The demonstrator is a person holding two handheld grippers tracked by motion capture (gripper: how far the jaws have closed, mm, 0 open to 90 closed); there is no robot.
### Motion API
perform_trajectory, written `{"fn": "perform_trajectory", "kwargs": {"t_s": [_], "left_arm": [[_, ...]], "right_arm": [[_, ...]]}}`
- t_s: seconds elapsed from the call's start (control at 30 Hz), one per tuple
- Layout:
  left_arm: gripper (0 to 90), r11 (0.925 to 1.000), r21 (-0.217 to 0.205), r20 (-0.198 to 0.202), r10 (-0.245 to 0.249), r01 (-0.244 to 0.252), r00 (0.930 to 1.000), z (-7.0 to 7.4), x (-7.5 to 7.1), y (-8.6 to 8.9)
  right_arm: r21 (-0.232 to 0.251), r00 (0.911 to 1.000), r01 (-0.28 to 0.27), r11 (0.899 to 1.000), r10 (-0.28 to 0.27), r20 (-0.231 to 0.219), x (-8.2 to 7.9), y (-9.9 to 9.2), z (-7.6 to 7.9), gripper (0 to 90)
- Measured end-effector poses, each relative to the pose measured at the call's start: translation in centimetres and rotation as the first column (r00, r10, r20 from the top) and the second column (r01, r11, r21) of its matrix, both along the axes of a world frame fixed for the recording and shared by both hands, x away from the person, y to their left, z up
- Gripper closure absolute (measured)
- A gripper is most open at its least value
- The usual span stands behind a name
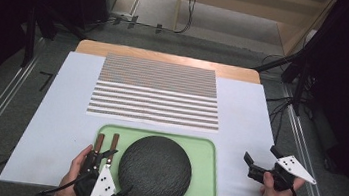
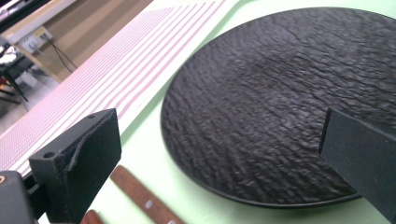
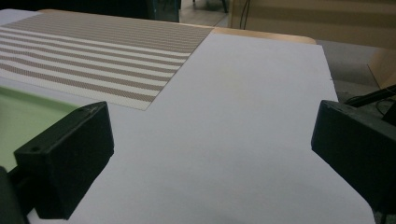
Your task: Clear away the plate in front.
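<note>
The left gripper [image 1: 103, 156] hangs over the near left corner of the green tray [image 1: 202, 182], its jaws spread wide with nothing between them. Just beneath and ahead of it lie two wooden-handled utensils [image 1: 106, 145], slim brown handles with small rivets, side by side and parallel, probably so they stay clear of the plate. The dark round plate [image 1: 155, 171] sits just to that gripper's right in the tray's middle, matte, its surface rippled like slate. Beyond the tray lies a woven striped placemat [image 1: 156, 91] on a smooth white table cover [image 1: 243, 136]. The right gripper [image 1: 261, 161] waits well off to the tray's right, jaws parted and empty above bare cover.
</note>
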State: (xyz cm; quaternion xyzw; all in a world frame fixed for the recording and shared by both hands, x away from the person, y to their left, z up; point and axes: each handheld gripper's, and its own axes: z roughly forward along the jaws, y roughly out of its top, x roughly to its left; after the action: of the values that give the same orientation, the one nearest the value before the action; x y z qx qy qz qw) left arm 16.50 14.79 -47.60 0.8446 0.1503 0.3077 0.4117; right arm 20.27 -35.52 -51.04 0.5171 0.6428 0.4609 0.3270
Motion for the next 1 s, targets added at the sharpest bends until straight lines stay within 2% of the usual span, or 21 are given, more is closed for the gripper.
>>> {"fn": "perform_trajectory", "kwargs": {"t_s": [0.2, 0.47, 0.7, 1.0], "left_arm": [[0.0, 0.9971, -0.049, -0.022, 0.057, -0.058, 0.9981, 0.1, 1.4, 1.8], [0.0, 0.9890, -0.087, -0.052, 0.115, -0.120, 0.9919, 0.0, 2.8, 3.6], [0.0, 0.9747, -0.133, -0.081, 0.170, -0.180, 0.9821, -0.1, 4.1, 5.4], [0.0, 0.9519, -0.172, -0.129, 0.233, -0.253, 0.9639, -0.3, 5.7, 7.9]], "right_arm": [[0.000, 1.0000, 0.000, 1.000, 0.000, -0.003, 0.0, 0.0, 0.0, 0.0], [-0.002, 1.0000, 0.000, 1.000, 0.000, -0.003, 0.1, 0.0, -0.1, 0.0], [0.000, 1.0000, -0.001, 1.000, 0.001, -0.003, 0.1, 0.0, -0.1, 0.0], [-0.002, 1.0000, -0.001, 1.000, 0.001, -0.001, 0.1, 0.0, -0.1, 0.0]]}}
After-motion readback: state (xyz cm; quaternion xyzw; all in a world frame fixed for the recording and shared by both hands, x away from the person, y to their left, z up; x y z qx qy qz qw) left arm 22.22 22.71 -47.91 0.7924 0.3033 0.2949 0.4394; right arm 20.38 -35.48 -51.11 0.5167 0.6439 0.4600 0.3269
